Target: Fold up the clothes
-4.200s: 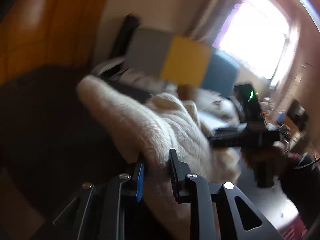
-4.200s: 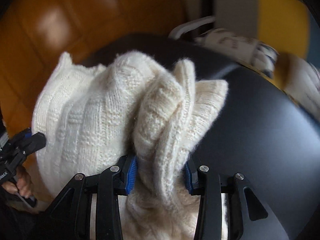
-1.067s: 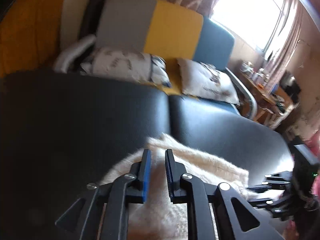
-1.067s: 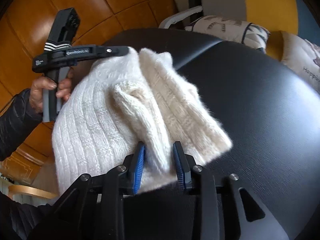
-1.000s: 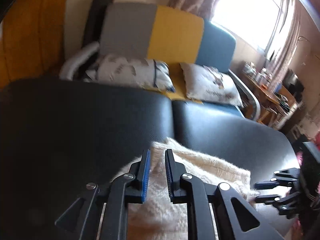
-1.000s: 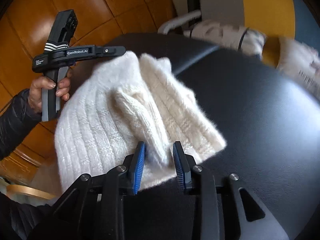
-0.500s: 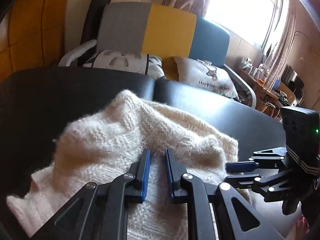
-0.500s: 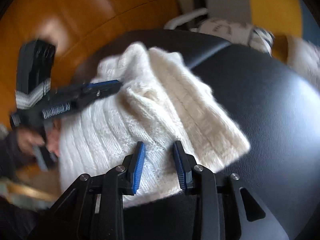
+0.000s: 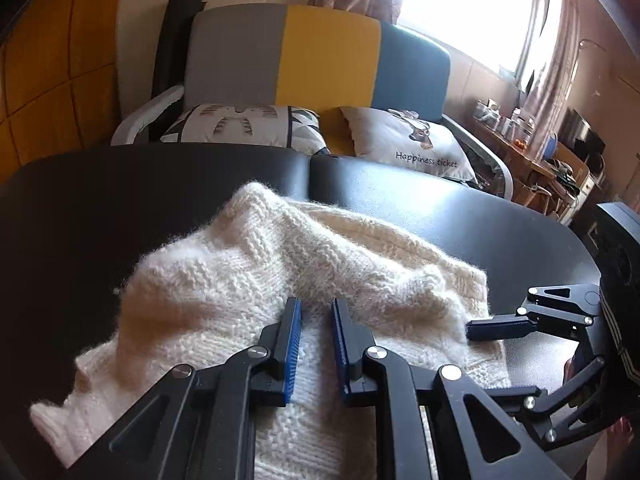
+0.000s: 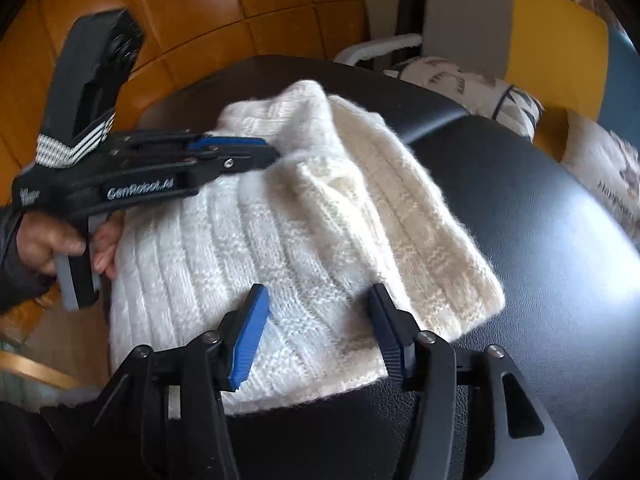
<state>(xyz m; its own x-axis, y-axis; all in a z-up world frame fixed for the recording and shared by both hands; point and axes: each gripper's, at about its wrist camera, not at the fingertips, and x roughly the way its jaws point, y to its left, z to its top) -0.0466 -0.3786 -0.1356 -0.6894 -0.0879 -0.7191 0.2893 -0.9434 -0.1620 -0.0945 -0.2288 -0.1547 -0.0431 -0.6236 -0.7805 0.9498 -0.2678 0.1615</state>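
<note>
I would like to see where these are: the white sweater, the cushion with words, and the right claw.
white sweater (image 10: pixel 248 248), right wrist view, on its ribbed middle.
cushion with words (image 9: pixel 404 140), left wrist view, on its pale front.
right claw (image 10: pixel 320 328), right wrist view, midway between its opening blue-padded tips.

You can read "Happiness ticket" in dark letters on the white cushion (image 9: pixel 416 142) on the sofa, left wrist view. In your right wrist view that cushion sits at the right edge with only "Happine" legible, rest cut off. Your left gripper (image 10: pixel 240 156) carries "GenRobot.AI" in white along its black side arm. There's a small white mark near its rear end, too blurred to read. White chevron stripes on its body, no text.
</note>
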